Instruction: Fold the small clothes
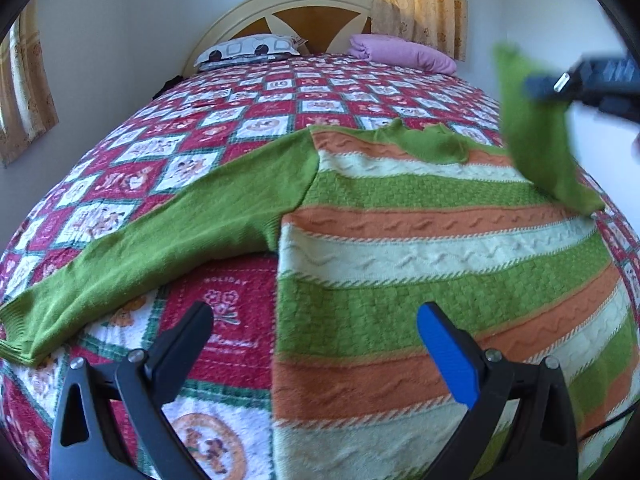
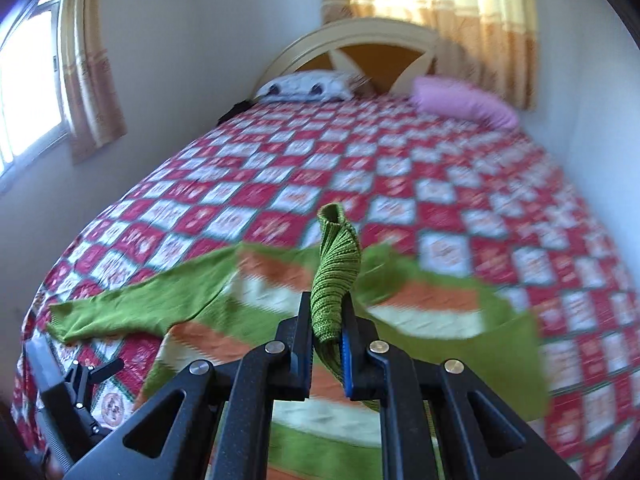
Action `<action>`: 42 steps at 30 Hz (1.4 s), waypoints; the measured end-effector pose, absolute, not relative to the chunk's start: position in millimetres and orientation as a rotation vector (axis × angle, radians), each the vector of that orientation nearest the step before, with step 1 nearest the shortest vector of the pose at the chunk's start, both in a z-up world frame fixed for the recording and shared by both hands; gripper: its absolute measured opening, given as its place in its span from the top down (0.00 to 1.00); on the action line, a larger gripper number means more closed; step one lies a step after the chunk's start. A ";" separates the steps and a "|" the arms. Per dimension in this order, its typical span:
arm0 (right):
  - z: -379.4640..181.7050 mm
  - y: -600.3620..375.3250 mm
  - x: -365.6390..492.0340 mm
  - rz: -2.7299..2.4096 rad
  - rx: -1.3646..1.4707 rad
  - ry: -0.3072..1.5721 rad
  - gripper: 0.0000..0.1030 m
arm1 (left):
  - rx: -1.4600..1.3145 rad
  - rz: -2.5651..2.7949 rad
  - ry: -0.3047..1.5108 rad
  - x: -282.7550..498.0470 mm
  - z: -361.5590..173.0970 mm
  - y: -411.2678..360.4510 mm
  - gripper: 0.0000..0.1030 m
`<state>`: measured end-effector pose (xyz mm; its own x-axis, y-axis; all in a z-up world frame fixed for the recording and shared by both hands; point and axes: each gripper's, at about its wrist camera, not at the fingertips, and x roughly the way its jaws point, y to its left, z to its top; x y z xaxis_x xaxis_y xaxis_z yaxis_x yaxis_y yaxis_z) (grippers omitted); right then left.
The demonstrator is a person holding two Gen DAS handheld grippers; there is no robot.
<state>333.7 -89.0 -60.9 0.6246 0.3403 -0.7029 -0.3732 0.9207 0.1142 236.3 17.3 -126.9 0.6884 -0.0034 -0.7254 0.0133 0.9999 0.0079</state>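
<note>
left wrist view: the striped sweater (image 1: pixel 400 240) lies flat on the bed (image 1: pixel 240 92), body spread toward the near edge, its left sleeve (image 1: pixel 160 236) stretched out over the quilt. the left claw (image 1: pixel 316 364) hangs above the hem with its jaws wide apart and nothing between them, probably waiting for its turn on that sleeve. at the right, the right claw (image 1: pixel 560 80) holds the other sleeve (image 1: pixel 536 132) lifted clear of the body, likely to bring it across for a fold.

right wrist view: the right claw (image 2: pixel 326 344) has the ribbed green cuff (image 2: pixel 334 280) pinched between its pads, standing up from the jaws; the grip looks slack but the cuff is in it. beyond the sweater (image 2: pixel 280 292) the quilt runs bare up to the pillows (image 2: pixel 304 86), with walls close on both sides.
</note>
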 end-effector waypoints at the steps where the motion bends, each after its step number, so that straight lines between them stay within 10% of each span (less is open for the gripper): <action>1: -72.9 -85.4 334.7 0.428 -0.027 0.830 0.56 | 0.015 -0.018 0.816 236.0 -125.8 18.1 0.00; 3: -95.1 -90.2 326.5 0.467 0.030 0.871 0.42 | 0.010 -0.016 0.819 235.9 -121.9 20.6 0.00; 16: -107.7 -249.7 266.2 0.205 -0.060 0.826 0.34 | 0.074 -0.199 0.827 279.5 -100.2 -57.5 0.17; 20: -128.1 -270.7 259.2 0.183 -0.035 0.849 0.34 | 0.128 -0.165 0.889 310.3 -124.1 -80.3 0.35; 26: -144.7 -301.3 267.5 0.062 -0.003 0.843 0.34 | -0.017 -0.192 0.932 328.3 -142.6 -69.9 0.91; 36: -138.8 -305.0 329.1 0.006 -0.054 0.832 0.35 | -0.079 -0.197 0.791 320.8 -92.9 -49.8 0.92; 42: -151.5 -311.5 317.3 -0.053 -0.072 0.882 0.88 | -0.059 -0.158 0.790 338.5 -99.6 -42.4 0.92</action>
